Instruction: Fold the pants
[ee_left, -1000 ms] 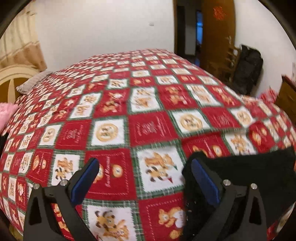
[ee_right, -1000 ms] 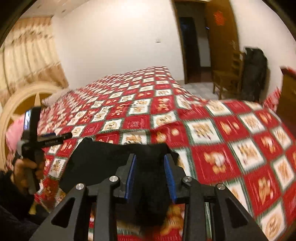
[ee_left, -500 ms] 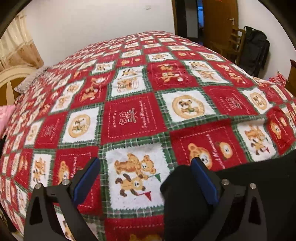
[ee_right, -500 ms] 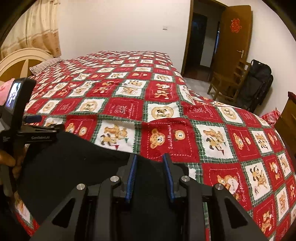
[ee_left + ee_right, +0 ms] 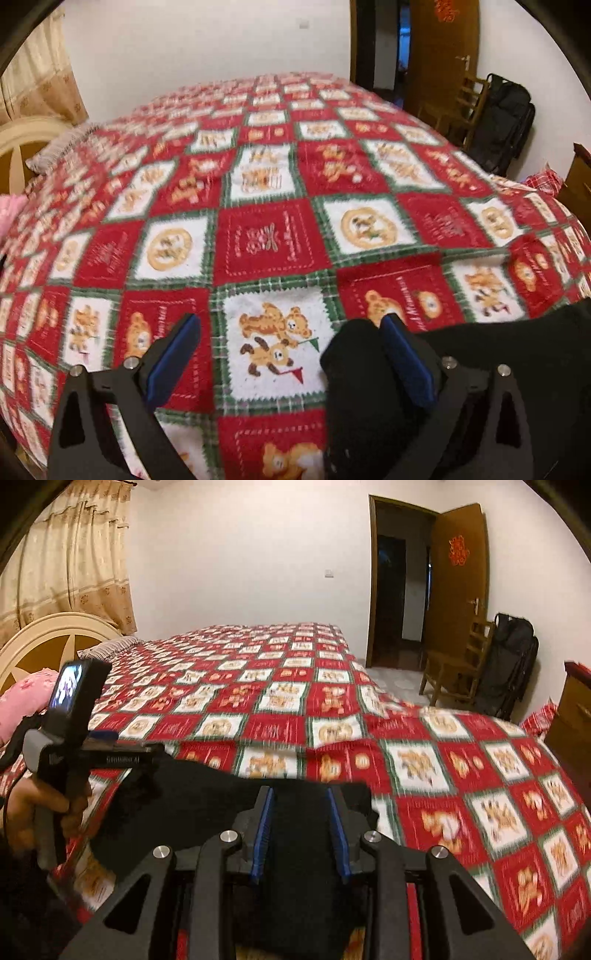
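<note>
**Black pants gripped at one end, fold barely begun**

Nearest the right wrist camera, the right gripper had its blue pads pressed on a thick bunch of the black pants, which filled the gap between the jaws. The dark cloth stretched leftward from there to the left gripper, held in the person's hand. In the left wrist view that gripper's jaws stood wide apart; the pants draped over and around its right finger only, with bare quilt showing between the pads, so nothing was clamped.

The garment hung bunched over the near edge of the bed, on the red teddy-bear quilt. No neat crease or stacked layer showed, so most of the folding appeared yet to come, starting with spreading the pants flat.

Farther off stood a wooden chair and a black bag by the open door. The bag looked shut, its contents hidden.
</note>
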Tool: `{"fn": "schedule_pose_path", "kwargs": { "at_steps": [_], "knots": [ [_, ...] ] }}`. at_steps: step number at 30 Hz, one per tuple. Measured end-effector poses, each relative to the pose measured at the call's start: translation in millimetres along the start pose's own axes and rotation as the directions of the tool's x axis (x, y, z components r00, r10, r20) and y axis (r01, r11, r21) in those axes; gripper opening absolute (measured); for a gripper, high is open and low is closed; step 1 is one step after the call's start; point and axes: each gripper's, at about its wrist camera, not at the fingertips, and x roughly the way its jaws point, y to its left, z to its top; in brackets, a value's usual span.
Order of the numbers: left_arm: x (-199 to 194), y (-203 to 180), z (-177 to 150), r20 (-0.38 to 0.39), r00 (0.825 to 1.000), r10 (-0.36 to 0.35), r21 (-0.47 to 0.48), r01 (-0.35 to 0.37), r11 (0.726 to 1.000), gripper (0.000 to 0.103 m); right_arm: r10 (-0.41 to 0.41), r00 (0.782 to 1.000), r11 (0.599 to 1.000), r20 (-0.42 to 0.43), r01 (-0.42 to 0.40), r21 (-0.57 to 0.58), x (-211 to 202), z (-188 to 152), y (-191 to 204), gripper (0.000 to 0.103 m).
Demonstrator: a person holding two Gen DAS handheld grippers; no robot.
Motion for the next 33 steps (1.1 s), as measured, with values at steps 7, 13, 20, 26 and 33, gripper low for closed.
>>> {"fn": "schedule_pose_path", "kwargs": {
  "at_steps": [7,13,20,26,33],
  "knots": [
    [-12,-33,-23,-0.003,1.0,-0.03,0.106,0.03,0.994,0.1,-0.051,0.994,0.998,-0.101,0.054,0.032,0,-40,-8,0.031],
    [-13,-39,-27,0.018,1.0,0.001,0.13,-0.004,0.992,0.1,-0.01,0.995,0.993,-0.099,0.021,0.115,-2,-54,-17,0.031],
    [-14,-43,-30,0.033,0.999,0.022,0.158,-0.027,0.987,0.1,-0.013,0.994,0.993,-0.108,0.026,0.117,-16,-63,-13,0.033],
    [-23,-38,-27,0.023,1.0,0.013,0.161,-0.017,0.987,0.1,-0.004,0.999,0.987,-0.033,0.009,0.163,-42,-54,-12,0.033],
    [-45,-32,-31,0.038,0.999,-0.016,0.163,0.01,0.987,0.1,0.044,0.998,0.972,0.044,-0.053,0.227,-49,-38,-10,0.05]
  ]
}}
